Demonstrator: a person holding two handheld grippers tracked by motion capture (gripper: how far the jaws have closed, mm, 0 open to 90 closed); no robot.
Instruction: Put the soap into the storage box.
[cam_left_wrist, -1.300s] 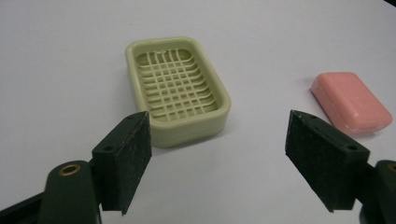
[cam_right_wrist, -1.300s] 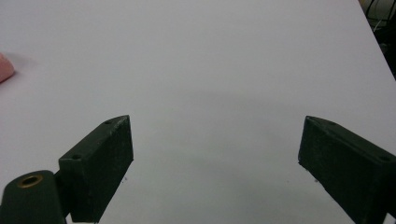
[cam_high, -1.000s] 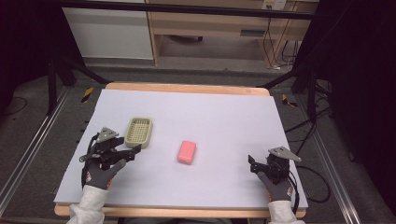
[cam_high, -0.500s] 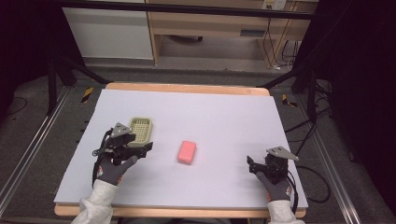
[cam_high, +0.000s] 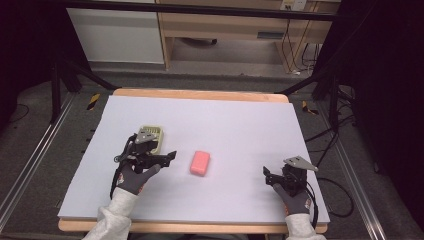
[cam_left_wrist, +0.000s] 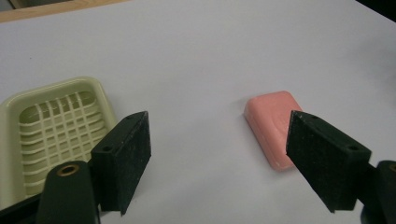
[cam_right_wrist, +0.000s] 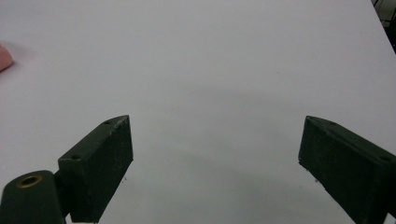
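A pink bar of soap (cam_high: 200, 162) lies flat near the middle of the white table top (cam_high: 235, 125). A pale yellow soap dish (cam_high: 154, 134) with a slotted grid sits to its left, partly covered by my left hand. My left gripper (cam_high: 169, 156) hovers between dish and soap and points at the soap. It is open, and its jaws have just been opening a little further with nothing between them. In the left gripper view the soap (cam_left_wrist: 274, 125) lies ahead by the right jaw, apart from it, and the dish (cam_left_wrist: 56, 126) is at left. My right gripper (cam_high: 267, 175) rests open at the front right.
The wooden table edge (cam_high: 200, 94) runs along the far side. Beyond it stand a desk and cabinet, and cables lie on the floor at right. In the right gripper view, bare white surface (cam_right_wrist: 210, 70) lies ahead and a corner of the soap (cam_right_wrist: 3, 57) is at far left.
My left hand has moved right, from the near left of the dish to a spot between dish and soap. The right hand has stayed still.
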